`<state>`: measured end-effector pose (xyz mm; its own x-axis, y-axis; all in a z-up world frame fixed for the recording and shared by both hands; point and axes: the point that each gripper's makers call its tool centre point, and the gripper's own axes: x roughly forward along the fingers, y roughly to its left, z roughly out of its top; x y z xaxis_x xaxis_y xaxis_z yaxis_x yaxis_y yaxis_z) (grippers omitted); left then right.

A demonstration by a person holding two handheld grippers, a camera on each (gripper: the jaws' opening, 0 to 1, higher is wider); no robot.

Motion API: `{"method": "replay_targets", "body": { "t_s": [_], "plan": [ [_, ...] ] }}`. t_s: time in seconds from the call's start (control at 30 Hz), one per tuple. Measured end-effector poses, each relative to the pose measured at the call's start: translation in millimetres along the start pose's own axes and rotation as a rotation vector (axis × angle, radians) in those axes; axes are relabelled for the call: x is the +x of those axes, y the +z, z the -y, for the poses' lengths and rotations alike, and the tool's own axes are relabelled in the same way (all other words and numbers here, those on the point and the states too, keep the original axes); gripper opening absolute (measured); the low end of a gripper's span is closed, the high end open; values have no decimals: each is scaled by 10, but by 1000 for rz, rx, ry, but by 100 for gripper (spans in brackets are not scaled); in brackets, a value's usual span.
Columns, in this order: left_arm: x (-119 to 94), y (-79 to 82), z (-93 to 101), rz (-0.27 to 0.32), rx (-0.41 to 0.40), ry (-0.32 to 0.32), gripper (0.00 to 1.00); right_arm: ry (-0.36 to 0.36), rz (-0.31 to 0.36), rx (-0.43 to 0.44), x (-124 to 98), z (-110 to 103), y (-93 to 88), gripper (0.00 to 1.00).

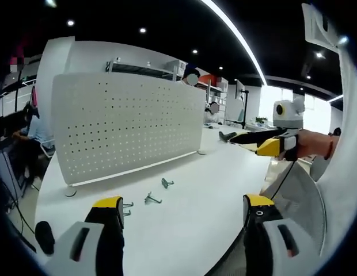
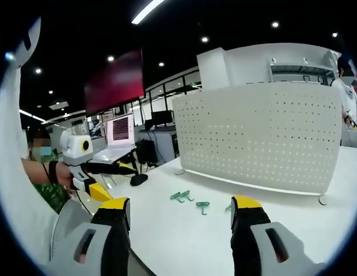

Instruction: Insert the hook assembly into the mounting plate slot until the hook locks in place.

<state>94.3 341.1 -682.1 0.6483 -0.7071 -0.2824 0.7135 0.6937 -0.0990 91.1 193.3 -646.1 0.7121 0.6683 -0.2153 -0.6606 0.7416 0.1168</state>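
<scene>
While you hold both tools above the white tabletop [image 1: 190, 224], your left hand-held gripper [image 1: 184, 210] stands with its yellow-tipped jaws spread wide and nothing between them. Beyond it, the white pegboard mounting plate [image 1: 126, 123] stands upright on the tabletop, and three small hooks [image 1: 152, 199] lie loose just in front of it, apart from the jaws. Your right hand-held gripper [image 2: 181, 210] is likewise spread wide and holds nothing. From its view the hooks [image 2: 190, 200] lie on the tabletop [image 2: 184, 241] between the jaws and the mounting plate [image 2: 259, 135], touching neither.
</scene>
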Motion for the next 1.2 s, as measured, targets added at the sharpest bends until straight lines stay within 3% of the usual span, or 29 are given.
{"method": "replay_targets", "body": {
  "t_s": [0.67,0.8,1.0,1.2],
  "plan": [
    [197,-290,-231,-85,-71,39,83,0,-35,29,126,-69,-132,70],
    [231,-301,-276,-70,-102,46,84,-5,-48,37,133,-47,-183,70],
    [294,-375,-341,-96,-105,58,80,-12,-48,54,142,-49,-210,69],
    [351,-520,-460,-159,-98,93,80,-11,-54,61,146,-80,-246,67]
  ]
}}
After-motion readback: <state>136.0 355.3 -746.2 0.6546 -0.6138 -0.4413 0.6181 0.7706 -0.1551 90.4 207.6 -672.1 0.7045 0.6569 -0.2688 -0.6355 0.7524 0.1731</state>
